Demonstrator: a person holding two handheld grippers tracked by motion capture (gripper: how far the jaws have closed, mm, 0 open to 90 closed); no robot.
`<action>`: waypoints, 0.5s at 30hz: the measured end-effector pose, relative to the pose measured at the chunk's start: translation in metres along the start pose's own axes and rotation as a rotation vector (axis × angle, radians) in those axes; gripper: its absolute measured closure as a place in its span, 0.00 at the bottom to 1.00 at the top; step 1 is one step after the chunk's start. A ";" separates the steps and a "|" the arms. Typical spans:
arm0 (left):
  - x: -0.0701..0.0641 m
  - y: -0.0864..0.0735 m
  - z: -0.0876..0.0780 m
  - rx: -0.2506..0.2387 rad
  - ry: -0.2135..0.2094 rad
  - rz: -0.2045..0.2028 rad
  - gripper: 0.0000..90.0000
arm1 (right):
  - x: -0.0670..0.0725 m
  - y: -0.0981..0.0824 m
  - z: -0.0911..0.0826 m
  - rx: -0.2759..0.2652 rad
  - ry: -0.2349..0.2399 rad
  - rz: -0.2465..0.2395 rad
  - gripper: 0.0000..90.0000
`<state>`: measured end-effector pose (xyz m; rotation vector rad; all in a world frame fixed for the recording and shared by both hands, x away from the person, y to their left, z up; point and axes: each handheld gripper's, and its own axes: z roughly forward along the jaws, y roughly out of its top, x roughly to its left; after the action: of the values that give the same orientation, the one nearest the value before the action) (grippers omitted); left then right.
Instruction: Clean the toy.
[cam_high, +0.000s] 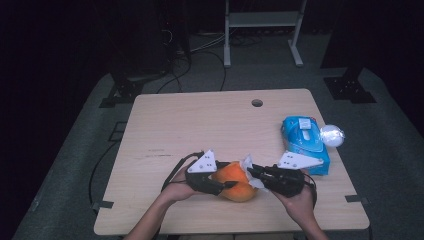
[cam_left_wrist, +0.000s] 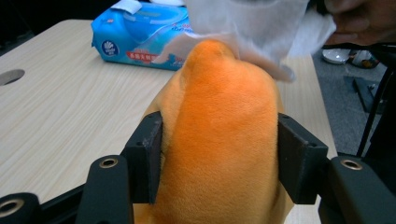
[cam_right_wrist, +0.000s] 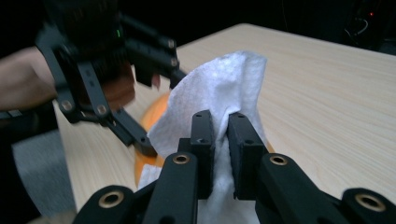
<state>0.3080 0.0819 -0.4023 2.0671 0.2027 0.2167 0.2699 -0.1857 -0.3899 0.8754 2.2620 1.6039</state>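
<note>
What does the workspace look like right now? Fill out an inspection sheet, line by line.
Surface: light wooden table, round hole near the far edge.
Job's things: orange plush toy near the front edge; white wipe draped against it.
Clutter: blue wipes pack, white ball-like object beside it.
Grippers: left gripper jaws pressed on the plush toy's sides; right gripper jaws pinching the wipe.
Cables: black cable trailing from the left gripper; more cables on the floor behind.
Surroundings: dark room, grey floor, white stand legs.
</note>
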 end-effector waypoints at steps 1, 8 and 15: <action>0.000 -0.002 0.002 0.010 0.002 -0.002 0.44 | 0.000 -0.002 0.003 0.015 -0.007 -0.002 0.90; 0.011 -0.009 0.006 -0.007 -0.024 -0.124 0.17 | -0.014 -0.019 0.013 0.079 -0.027 0.052 0.90; 0.018 -0.017 0.004 0.010 -0.065 -0.166 0.25 | -0.017 -0.023 0.016 0.098 -0.019 0.064 0.90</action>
<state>0.3254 0.0913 -0.4181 2.0516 0.3341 0.0473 0.2836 -0.1882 -0.4196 0.9927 2.3389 1.5157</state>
